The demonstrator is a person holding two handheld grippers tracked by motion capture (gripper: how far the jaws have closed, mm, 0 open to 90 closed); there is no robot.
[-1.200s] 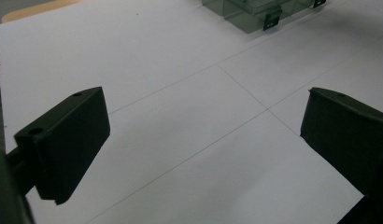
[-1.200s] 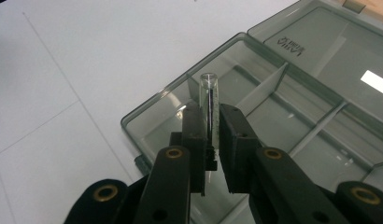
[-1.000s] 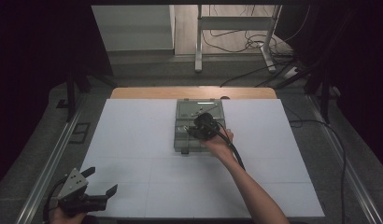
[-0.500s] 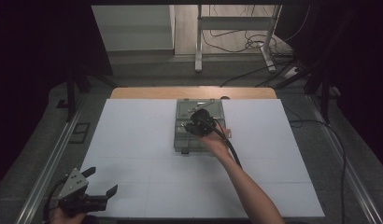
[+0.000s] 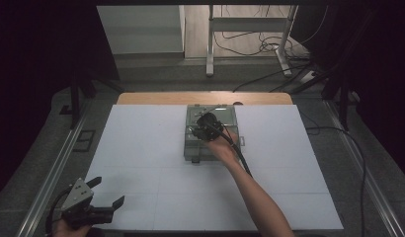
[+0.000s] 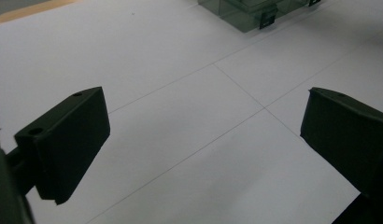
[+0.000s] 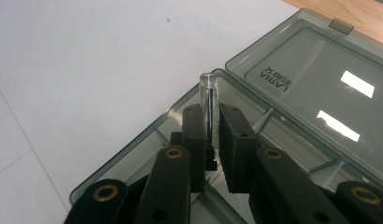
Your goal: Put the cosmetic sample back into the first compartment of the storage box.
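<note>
- Two grippers show in the high view: the right gripper (image 5: 206, 125) is over the open grey box (image 5: 194, 146) at table centre, while the left gripper (image 5: 99, 197) waits at 7 o'clock.
- Left gripper view: jaws spread wide over bare white table (image 6: 180, 121), holding nothing; the box corner sits at 1 o'clock.
- Right gripper view: jaws pinch a thin clear tube (image 7: 209, 100) upright above a box compartment, lid (image 7: 315, 79) laid back at 2 o'clock. I'd judge it mid-transfer; next comes a steady vertical move.
</note>
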